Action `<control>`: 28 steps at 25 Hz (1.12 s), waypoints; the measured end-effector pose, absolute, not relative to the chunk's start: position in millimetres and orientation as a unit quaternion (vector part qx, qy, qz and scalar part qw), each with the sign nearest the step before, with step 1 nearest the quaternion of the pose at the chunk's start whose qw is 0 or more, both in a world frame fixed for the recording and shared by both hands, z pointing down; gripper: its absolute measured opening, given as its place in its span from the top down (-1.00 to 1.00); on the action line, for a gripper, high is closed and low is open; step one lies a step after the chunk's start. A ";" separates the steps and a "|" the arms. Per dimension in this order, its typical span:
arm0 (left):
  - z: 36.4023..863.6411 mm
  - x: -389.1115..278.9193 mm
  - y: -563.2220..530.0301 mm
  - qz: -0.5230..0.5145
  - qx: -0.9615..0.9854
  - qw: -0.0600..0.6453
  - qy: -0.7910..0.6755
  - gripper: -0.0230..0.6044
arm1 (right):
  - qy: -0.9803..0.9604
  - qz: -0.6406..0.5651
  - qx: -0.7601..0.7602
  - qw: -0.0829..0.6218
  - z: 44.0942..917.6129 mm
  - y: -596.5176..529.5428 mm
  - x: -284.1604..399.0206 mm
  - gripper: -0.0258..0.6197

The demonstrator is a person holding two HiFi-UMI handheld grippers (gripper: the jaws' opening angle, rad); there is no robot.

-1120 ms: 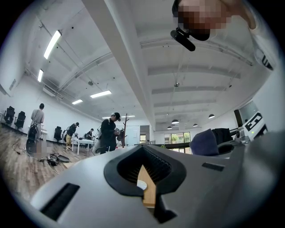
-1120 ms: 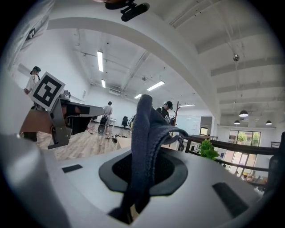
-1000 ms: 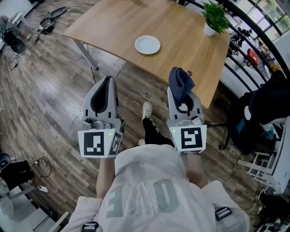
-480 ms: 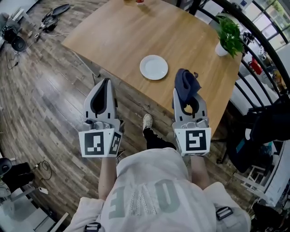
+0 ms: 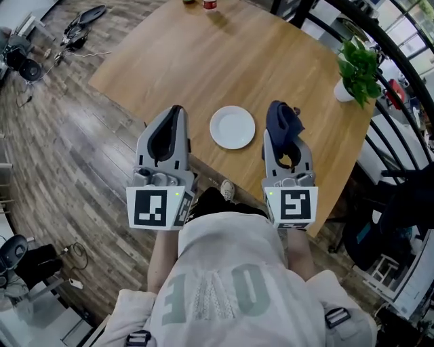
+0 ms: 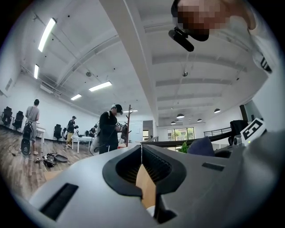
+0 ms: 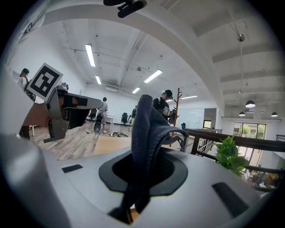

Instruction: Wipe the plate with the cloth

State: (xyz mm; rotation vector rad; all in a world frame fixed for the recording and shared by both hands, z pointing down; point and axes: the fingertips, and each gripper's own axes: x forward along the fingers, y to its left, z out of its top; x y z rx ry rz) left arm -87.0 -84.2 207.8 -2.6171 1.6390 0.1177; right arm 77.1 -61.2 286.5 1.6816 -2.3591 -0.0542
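A small white plate (image 5: 232, 127) lies near the front edge of the wooden table (image 5: 203, 61). My left gripper (image 5: 175, 110) hangs shut and empty just left of the plate, over the table's edge; in the left gripper view its jaws (image 6: 141, 149) meet with nothing between them. My right gripper (image 5: 281, 115) is shut on a dark blue cloth (image 5: 283, 120), which stands up out of the jaws just right of the plate. The right gripper view shows the cloth (image 7: 144, 133) bunched and draped between the jaws, hiding the fingertips.
A potted green plant (image 5: 357, 66) stands at the table's right corner. Small items (image 5: 210, 3) sit at the far edge. Black railing (image 5: 380, 122) runs on the right; cables and gear (image 5: 74, 27) lie on the wood floor at left. People stand far across the room (image 6: 109, 131).
Both grippers have come forward to the table together. The plate, earlier well ahead of them, now lies between the two. The cloth stays in the right gripper.
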 end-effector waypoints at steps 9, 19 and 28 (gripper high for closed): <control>219.4 -64.9 -138.1 0.026 -0.867 -0.015 0.498 0.91 | -0.804 -0.012 0.583 0.120 291.7 -102.2 87.4 0.74; 293.5 -43.8 -180.9 -0.049 -0.874 -0.144 0.462 -0.02 | -0.795 0.019 0.595 0.122 302.6 -123.0 101.9 0.74; 442.6 -40.7 -172.3 -0.093 -0.799 -0.416 0.425 -0.01 | -0.799 0.055 0.578 0.158 341.7 -134.4 109.3 0.74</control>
